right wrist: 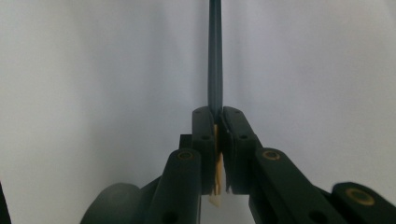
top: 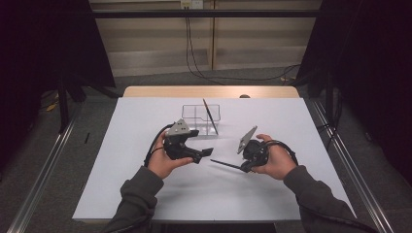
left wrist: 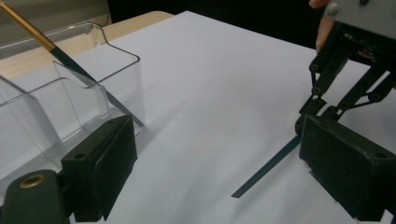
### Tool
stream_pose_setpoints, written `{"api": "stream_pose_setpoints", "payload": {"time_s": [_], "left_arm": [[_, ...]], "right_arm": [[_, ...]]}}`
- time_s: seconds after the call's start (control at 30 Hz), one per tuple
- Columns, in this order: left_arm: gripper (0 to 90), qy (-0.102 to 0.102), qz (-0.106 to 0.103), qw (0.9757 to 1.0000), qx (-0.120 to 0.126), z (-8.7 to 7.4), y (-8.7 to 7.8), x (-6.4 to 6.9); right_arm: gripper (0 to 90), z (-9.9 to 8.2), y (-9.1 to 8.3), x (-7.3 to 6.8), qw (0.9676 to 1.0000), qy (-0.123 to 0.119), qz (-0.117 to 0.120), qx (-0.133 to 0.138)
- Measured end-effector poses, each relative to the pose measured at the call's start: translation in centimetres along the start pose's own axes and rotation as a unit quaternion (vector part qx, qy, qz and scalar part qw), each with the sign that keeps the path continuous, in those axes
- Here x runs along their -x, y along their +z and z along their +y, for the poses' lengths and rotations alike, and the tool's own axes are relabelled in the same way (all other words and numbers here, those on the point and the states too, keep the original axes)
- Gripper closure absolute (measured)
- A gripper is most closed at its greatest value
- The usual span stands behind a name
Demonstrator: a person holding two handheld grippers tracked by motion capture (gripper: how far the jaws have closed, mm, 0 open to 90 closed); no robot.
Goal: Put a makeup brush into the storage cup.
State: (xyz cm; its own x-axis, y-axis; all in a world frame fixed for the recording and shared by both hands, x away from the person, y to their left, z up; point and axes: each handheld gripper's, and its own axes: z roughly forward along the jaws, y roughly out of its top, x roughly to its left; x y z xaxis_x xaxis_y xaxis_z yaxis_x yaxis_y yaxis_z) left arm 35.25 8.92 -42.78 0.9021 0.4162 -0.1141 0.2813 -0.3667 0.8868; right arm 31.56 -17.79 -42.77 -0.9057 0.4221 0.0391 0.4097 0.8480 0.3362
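We pinch a thin dark stick with a tan end point(top: 226, 165) in our right gripper point(top: 247, 167), jaws pressed tight on it; it juts left, just above the white sheet covering the table point(top: 145, 194). Our left gripper point(top: 206, 154), jaws spread and holding nothing, hovers just left of the stick's tip. Behind stands a clear plastic divided box point(top: 192, 114), a second dark stick with a gold end point(top: 210, 115) leaning on its rim. Bare sheet lies open towards the near edge.
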Motion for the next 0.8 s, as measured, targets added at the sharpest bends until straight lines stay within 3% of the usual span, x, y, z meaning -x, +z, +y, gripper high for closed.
{"api": "stream_pose_setpoints", "payload": {"time_s": [0.37,0.43,0.5,0.8], "left_arm": [[11.7,0.017,-0.016,0.9983,-0.054,0.7,0.4,0.5],[12.0,0.023,-0.020,0.9978,-0.059,0.8,0.5,0.5],[12.2,0.023,-0.025,0.9976,-0.060,1.0,0.6,0.5],[13.5,0.054,-0.027,0.9938,-0.093,2.1,0.9,1.1]], "right_arm": [[84.9,0.6,-0.4,0.0,0.9998,-0.018,-0.003,0.000],[84.9,0.7,-0.5,-0.2,1.0000,-0.008,-0.002,-0.005],[84.9,0.8,-0.5,-0.1,0.9998,-0.017,0.000,-0.005],[84.9,1.2,-0.7,-0.1,0.9998,-0.022,-0.001,-0.003]]}}
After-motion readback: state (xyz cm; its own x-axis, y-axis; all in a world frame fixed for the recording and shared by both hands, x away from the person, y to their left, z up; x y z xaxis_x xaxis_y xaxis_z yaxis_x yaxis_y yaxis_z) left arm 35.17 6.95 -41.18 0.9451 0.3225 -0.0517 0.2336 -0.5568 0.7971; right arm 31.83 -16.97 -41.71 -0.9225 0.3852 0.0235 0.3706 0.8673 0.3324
